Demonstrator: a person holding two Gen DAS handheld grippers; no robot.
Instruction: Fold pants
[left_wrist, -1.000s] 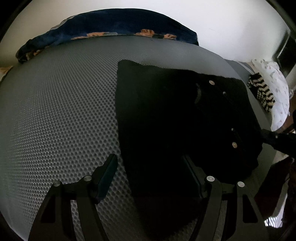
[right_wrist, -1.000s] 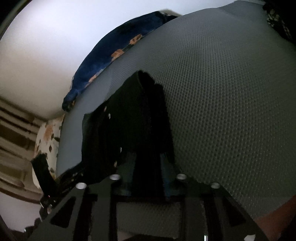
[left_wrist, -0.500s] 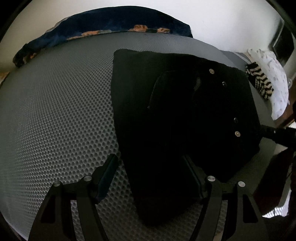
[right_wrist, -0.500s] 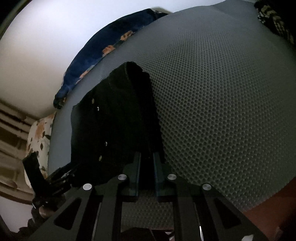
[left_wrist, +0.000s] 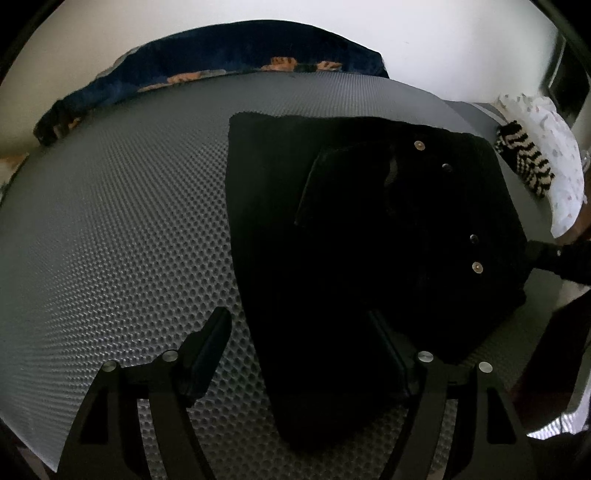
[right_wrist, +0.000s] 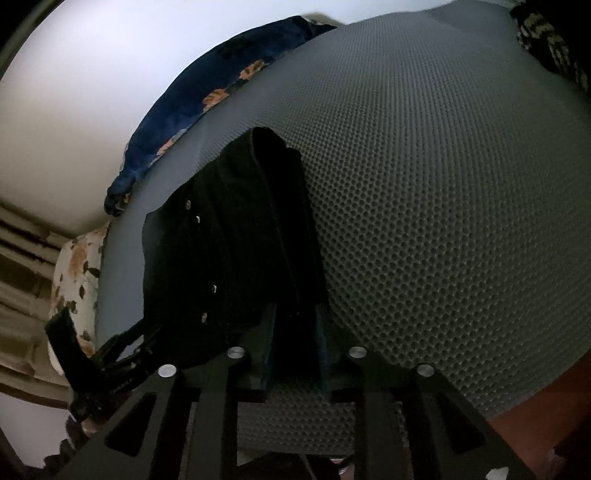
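Note:
Black pants (left_wrist: 351, 229) with metal rivets lie folded on a grey honeycomb mattress (left_wrist: 110, 240). My left gripper (left_wrist: 299, 343) is open, its fingers straddling the near corner of the pants, just above the cloth. In the right wrist view the pants (right_wrist: 236, 258) lie ahead and to the left. My right gripper (right_wrist: 295, 328) has its fingers partly apart with a dark fold of the pants between them. The right gripper's tip shows in the left wrist view (left_wrist: 546, 254) at the pants' right edge. The left gripper shows at the lower left of the right wrist view (right_wrist: 85, 354).
A dark blue blanket with orange flowers (left_wrist: 221, 62) lies along the far edge by the white wall. A white patterned pillow (left_wrist: 554, 155) and a striped black-and-white cloth (left_wrist: 524, 158) lie at the right. A floral pillow (right_wrist: 74, 273) sits beyond the mattress edge.
The right gripper's fingers closed on the pants' edge half a second ago and have now spread apart somewhat. The left gripper stayed open and shifted slightly over the pants.

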